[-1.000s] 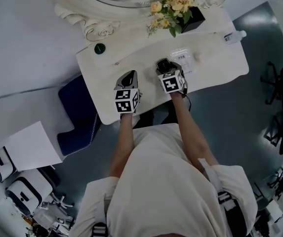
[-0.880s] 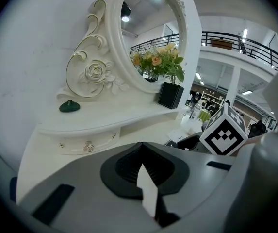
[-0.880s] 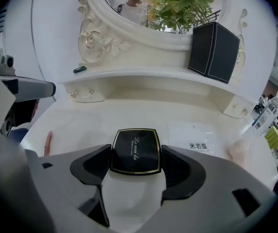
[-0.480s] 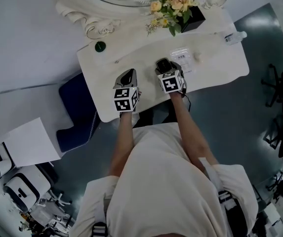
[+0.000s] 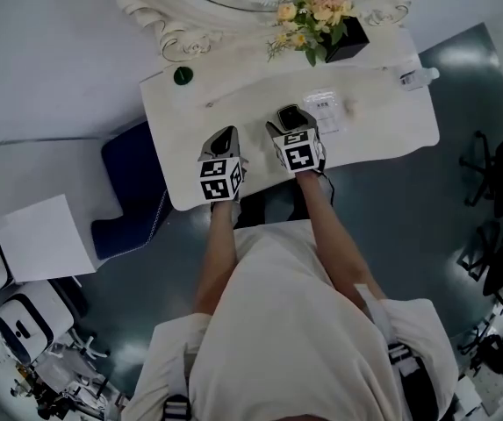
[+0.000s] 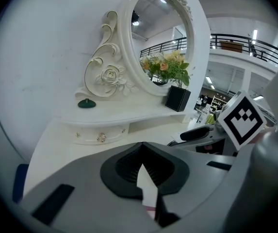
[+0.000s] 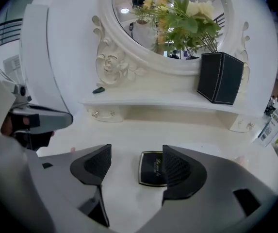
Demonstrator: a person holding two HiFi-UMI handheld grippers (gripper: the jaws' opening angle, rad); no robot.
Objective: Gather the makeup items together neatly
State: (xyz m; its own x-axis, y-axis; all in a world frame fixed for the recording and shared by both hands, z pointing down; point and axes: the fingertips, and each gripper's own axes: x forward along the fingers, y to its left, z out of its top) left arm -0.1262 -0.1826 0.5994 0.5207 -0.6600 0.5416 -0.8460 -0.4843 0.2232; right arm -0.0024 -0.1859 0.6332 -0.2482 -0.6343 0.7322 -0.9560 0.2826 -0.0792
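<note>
**A:** How far along is the gathering?

**B:** Barely begun, I'd say. At the upper left of the head view, a small green item [image 5: 182, 75] sits alone at the back of the table [image 5: 383, 132]. Lower down, the left gripper [image 6: 141, 165] has its jaws clenched on nothing.

**A:** And further right?

**B:** The right gripper [image 7: 131, 161] has its jaws spread. A black compact [image 7: 153, 169] lies flat on the table between them, not gripped. Beyond it, a clear packet [image 5: 325, 110] and a small bottle [image 5: 418, 77] lie well apart. Everything is left to gather.
</note>
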